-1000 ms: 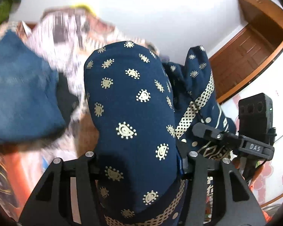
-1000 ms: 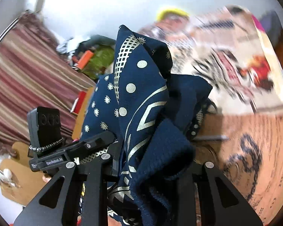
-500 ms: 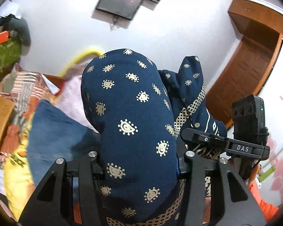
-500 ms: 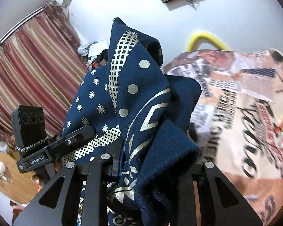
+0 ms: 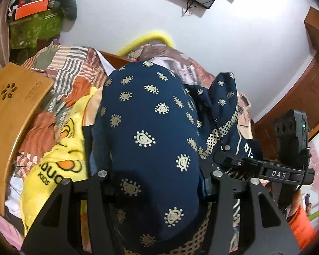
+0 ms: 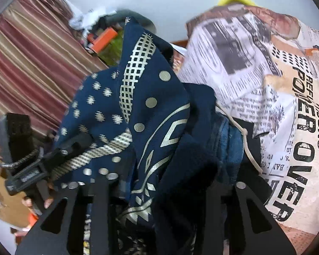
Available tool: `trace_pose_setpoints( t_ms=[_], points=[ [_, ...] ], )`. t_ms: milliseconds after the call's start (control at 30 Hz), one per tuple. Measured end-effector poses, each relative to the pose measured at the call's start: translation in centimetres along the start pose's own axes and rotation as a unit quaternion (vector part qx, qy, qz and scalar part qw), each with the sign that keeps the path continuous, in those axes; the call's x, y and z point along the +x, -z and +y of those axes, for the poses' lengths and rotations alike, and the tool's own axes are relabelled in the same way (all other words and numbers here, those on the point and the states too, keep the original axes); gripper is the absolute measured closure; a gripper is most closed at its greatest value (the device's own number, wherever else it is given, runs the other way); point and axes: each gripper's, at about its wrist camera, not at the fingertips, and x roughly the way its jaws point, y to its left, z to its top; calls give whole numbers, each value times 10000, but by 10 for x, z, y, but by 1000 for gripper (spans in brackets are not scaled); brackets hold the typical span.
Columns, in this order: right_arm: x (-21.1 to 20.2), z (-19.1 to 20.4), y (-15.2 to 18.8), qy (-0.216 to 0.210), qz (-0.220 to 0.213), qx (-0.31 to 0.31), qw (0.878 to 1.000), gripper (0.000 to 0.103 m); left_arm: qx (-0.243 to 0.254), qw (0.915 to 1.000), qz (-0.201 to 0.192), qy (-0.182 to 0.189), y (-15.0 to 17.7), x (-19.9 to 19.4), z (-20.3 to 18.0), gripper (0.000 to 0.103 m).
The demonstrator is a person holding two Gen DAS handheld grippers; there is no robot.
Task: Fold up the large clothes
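Note:
A navy garment (image 5: 151,114) with gold paisley print and a gold lattice border hangs bunched between both grippers. My left gripper (image 5: 159,173) is shut on a thick fold of it that bulges up over the fingers, though its jaws are easing open. In the right wrist view the same garment (image 6: 138,106) lies between the fingers of my right gripper (image 6: 176,180). Those jaws are opening, and a gap shows beside the right finger (image 6: 240,186). The right gripper's black body (image 5: 263,170) sits close at the left view's right side. All pads are hidden by cloth.
Below lies a bed with a newspaper-print sheet (image 6: 276,106), folded blue jeans (image 6: 229,144), a yellow duck blanket (image 5: 59,159) and patchwork bedding (image 5: 70,68). A wooden lap desk (image 5: 12,106) stands at the left. A striped curtain (image 6: 32,63) and a wooden door (image 5: 297,97) flank the bed.
Both grippers swung sideways and dipped toward the bed with the garment. The right gripper's fingers have spread wider, and the jeans now show beneath them.

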Motion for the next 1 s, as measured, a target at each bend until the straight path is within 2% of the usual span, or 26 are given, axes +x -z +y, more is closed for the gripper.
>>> trace_pose_setpoints(
  t_ms=[67, 167, 233, 400, 500, 633, 833, 1000],
  points=[
    [3, 0, 5, 224, 16, -84, 9997, 54, 24, 10000, 19, 18, 2, 2, 7, 46],
    [-12, 1, 12, 515, -112, -146, 9985, 38, 134, 9998, 37, -137, 1, -1, 9, 36],
    [-27, -1, 19, 682, -185, -159, 9974, 34, 185, 9993, 57, -321, 2, -3, 5, 34],
    [-54, -4, 27, 1162, -363, -202, 9924, 34, 420, 9947, -121, -928, 11, -24, -19, 32],
    [-75, 3, 34, 1449, -568, -423, 9869, 34, 906, 9842, -339, -1482, 21, -47, -44, 32],
    [-109, 33, 47, 1724, -1111, -925, 9744, 34, 1219, 9705, -740, -1942, 33, -91, -77, 32],
    [-184, 87, 78, 1507, -2124, -1253, 9573, 34, 1538, 9587, -1634, -1748, 58, -183, -131, 30],
    [-243, 135, 120, 1265, -2886, -1568, 9360, 34, 1679, 9463, -2374, -1414, 94, -258, -178, 24]
  ],
)
